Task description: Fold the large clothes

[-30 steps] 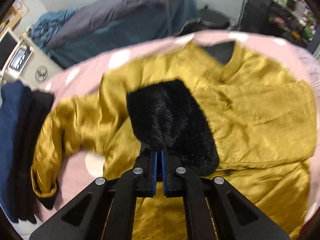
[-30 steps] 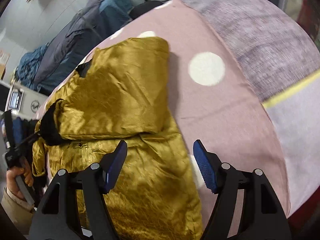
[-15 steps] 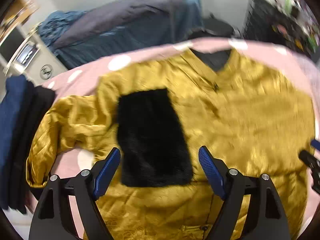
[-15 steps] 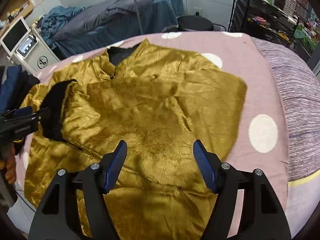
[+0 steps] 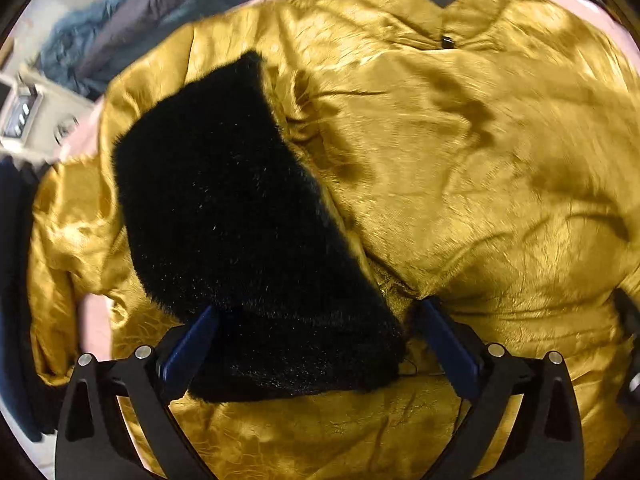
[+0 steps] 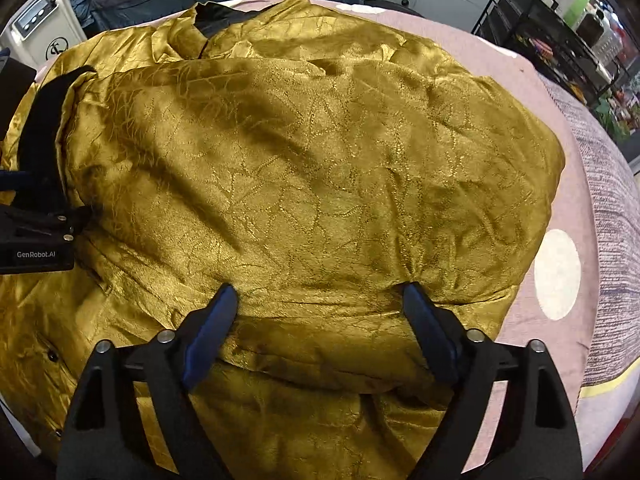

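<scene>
A large gold satin jacket (image 5: 460, 168) lies spread on a pink dotted cover, front up, collar at the far side. One sleeve is folded across the chest; its black fur cuff (image 5: 248, 232) lies flat. My left gripper (image 5: 316, 344) is open, low over the cuff, fingers straddling its near end. In the right wrist view the jacket (image 6: 320, 160) fills the frame. My right gripper (image 6: 320, 320) is open, low over the folded sleeve's near edge. The cuff (image 6: 44, 136) and the left gripper body (image 6: 36, 240) show at the left.
The pink cover with white dots (image 6: 556, 272) extends right, onto a grey striped section (image 6: 616, 208). Dark folded clothes (image 5: 16, 280) lie at the left. A white machine (image 6: 40, 28), a dark bedding heap and a black shelf rack (image 6: 560, 20) stand beyond.
My left gripper let go of the fur cuff, opened, and has dropped close over it. My right gripper swung over the jacket and lowered onto the folded sleeve.
</scene>
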{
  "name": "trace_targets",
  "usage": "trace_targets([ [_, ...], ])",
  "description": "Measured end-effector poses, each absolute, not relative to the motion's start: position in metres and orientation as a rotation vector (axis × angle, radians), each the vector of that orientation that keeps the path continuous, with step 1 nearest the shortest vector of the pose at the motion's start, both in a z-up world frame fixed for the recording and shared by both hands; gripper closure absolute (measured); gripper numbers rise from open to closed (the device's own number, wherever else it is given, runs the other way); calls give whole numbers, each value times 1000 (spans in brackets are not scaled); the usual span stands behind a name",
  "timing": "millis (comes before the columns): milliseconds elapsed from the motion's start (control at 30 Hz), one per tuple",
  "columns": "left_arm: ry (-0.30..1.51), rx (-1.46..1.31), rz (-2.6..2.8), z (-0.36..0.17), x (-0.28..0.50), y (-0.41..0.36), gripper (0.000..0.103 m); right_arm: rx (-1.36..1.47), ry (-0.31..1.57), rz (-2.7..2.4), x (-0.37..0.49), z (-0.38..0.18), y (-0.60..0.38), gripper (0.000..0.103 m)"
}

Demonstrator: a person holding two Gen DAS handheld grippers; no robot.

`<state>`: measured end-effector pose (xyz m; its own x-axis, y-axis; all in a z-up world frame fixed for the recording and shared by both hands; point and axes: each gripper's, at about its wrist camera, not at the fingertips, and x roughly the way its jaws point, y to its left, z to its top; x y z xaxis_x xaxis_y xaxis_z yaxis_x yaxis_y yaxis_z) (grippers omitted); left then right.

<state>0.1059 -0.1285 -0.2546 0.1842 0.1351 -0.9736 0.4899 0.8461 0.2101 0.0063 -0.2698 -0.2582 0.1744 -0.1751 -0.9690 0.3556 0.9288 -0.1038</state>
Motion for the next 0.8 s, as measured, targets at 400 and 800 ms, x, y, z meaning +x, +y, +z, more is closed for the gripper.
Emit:
trace_targets([
  [400,1318,357,-347,-189,87,-83,7,163,1461,-428,48,-256,-265,6],
  [800,1240,230,-218,-147,69,60,7,400,1399,-357,25,-217,-204,6],
])
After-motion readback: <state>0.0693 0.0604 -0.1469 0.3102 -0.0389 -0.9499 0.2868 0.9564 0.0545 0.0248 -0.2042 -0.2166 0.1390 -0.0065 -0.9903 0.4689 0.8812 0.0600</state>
